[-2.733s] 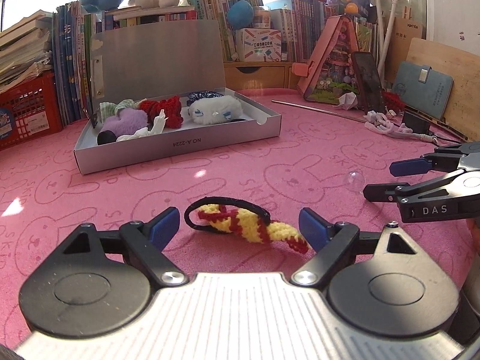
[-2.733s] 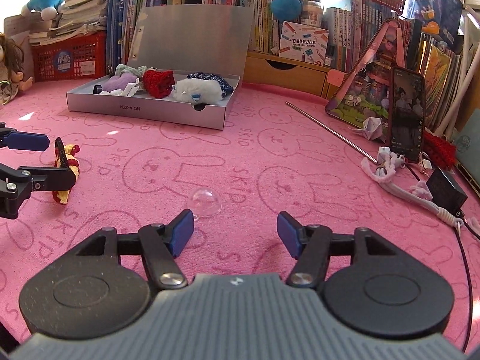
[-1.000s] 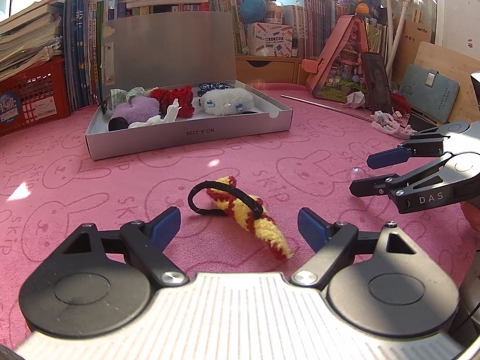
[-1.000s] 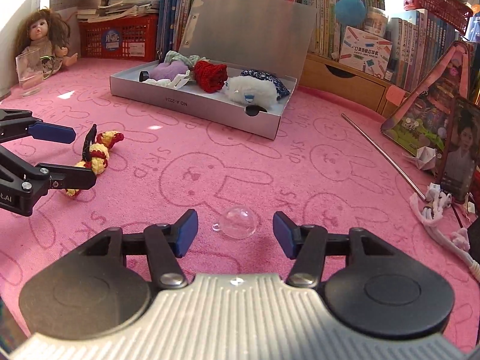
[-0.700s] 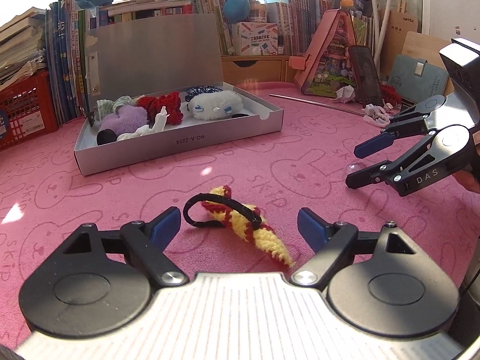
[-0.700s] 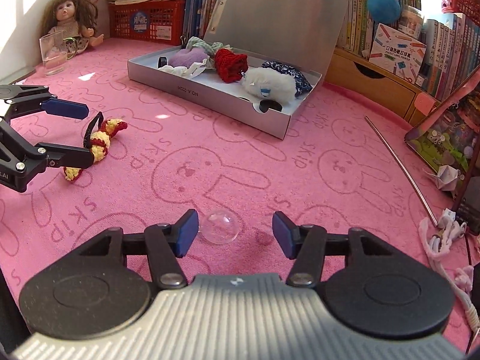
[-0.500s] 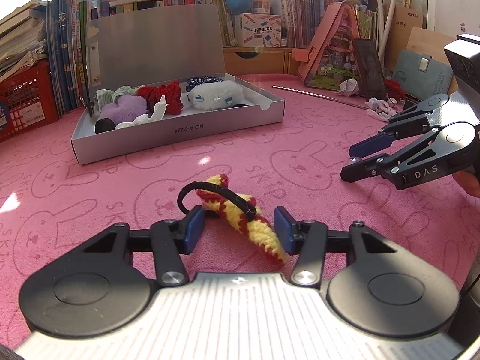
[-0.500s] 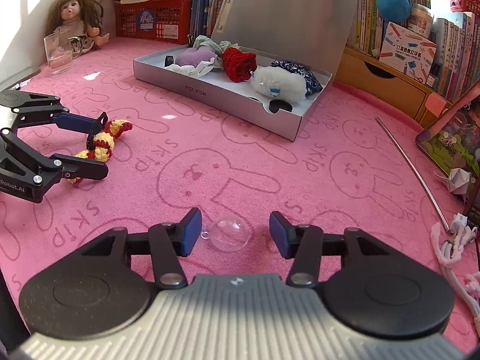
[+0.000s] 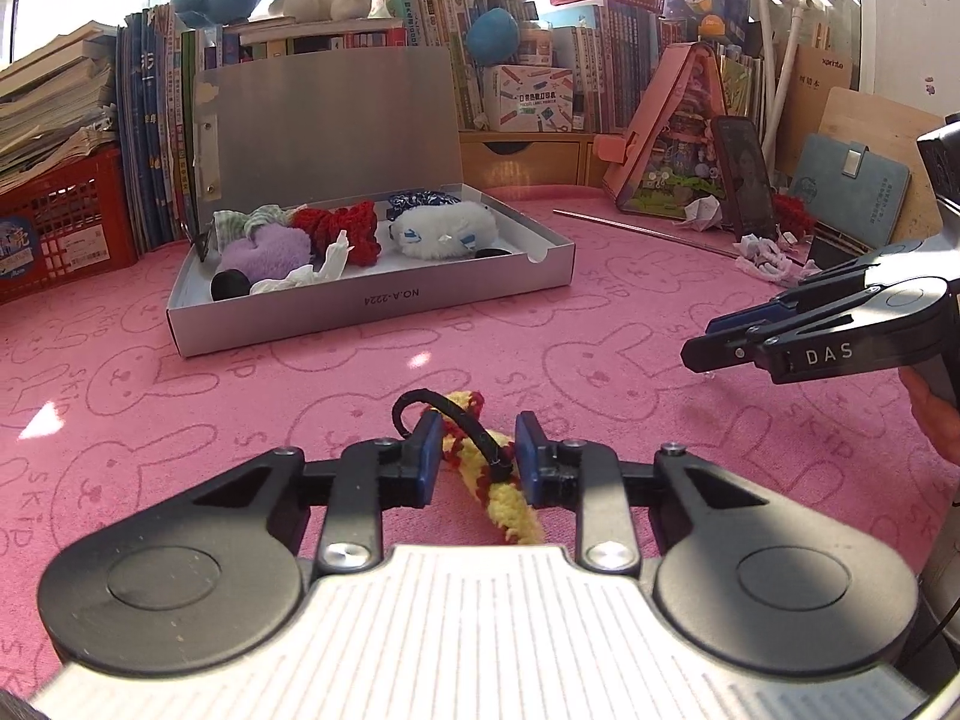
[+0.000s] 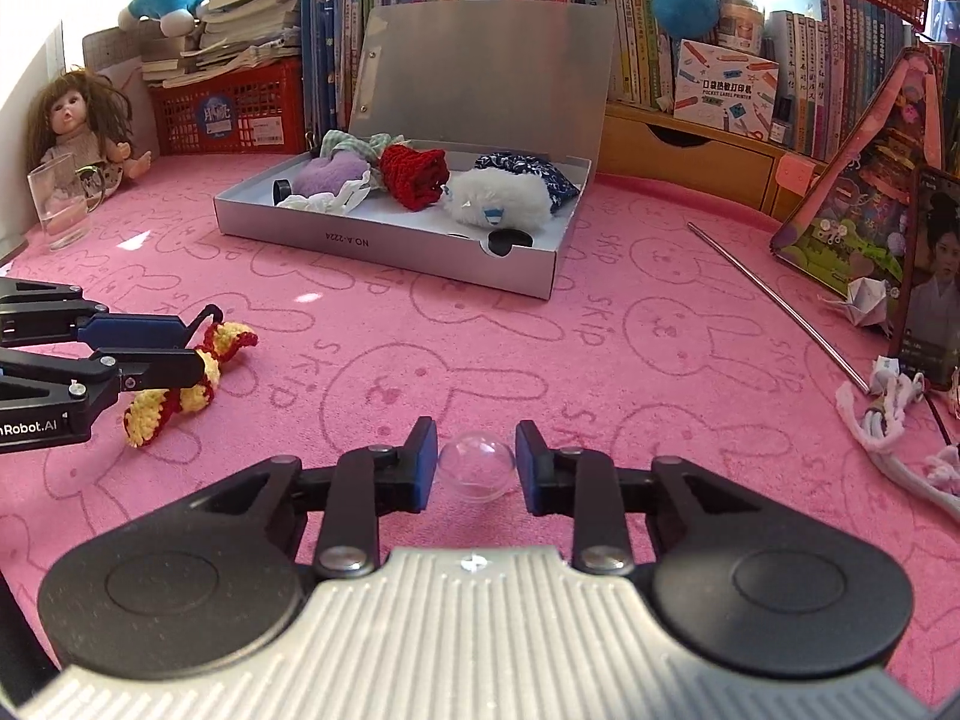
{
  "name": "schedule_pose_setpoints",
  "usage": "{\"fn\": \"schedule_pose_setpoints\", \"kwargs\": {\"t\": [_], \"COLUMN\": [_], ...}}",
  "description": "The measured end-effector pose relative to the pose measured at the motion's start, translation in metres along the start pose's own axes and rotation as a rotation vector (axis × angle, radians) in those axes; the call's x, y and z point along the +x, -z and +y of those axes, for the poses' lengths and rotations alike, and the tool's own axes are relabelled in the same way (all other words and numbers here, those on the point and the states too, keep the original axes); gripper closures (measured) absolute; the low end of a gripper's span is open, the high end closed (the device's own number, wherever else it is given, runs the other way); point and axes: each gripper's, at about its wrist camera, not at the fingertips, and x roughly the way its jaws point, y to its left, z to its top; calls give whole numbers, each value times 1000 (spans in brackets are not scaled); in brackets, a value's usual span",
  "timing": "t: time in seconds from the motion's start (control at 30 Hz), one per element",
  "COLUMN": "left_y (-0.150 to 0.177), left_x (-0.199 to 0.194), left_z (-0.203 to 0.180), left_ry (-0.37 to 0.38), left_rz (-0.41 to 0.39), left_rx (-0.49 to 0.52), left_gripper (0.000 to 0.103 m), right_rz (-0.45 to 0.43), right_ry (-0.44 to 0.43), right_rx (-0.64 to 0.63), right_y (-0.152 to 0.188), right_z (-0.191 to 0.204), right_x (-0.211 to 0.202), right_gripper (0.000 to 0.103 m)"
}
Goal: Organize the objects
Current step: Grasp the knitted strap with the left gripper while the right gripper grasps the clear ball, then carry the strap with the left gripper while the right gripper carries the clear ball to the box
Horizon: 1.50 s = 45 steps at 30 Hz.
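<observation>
Clamping a yellow-and-red crocheted piece (image 9: pixel 504 504) on the pink mat (image 9: pixel 180 396), the left gripper (image 9: pixel 473 450) has just closed; the right gripper (image 10: pixel 474 459) has closed on a clear dome (image 10: pixel 476 463). Beyond, toward the mat's far edge, sits the open grey box (image 10: pixel 384 240).

The person's hand (image 9: pixel 936 414) is cut off at the right edge, and the book spines (image 10: pixel 636 18) are too small to read tbh.
</observation>
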Motion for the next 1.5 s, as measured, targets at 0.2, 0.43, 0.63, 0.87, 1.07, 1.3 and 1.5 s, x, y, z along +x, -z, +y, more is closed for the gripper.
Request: {"fn": "schedule_pose_setpoints", "kwargs": {"t": [0.2, 0.43, 0.63, 0.87, 1.07, 1.3, 1.5], "left_y": [3, 8, 6, 1, -9, -28, -51], "left_x": [2, 20, 22, 17, 17, 23, 31], "left_z": [-3, -8, -10, -10, -6, 3, 15], "left_ry": [-1, -46, -56, -59, -80, -96, -119], "left_rz": [5, 47, 46, 33, 31, 22, -10], "left_rx": [-11, -34, -52, -47, -55, -78, -97], "left_gripper": [72, 65, 67, 71, 71, 71, 71], "right_rz": [12, 5, -6, -24, -44, -84, -117], "right_ry": [37, 65, 69, 59, 52, 51, 47], "right_rx": [122, 116, 77, 75, 88, 102, 118], "right_y": [-4, 1, 4, 0, -7, -22, -44], "right_z": [-8, 2, 16, 25, 29, 32, 31], "right_x": [7, 10, 12, 14, 15, 14, 19], "right_gripper": [70, 70, 70, 70, 70, 70, 70]}}
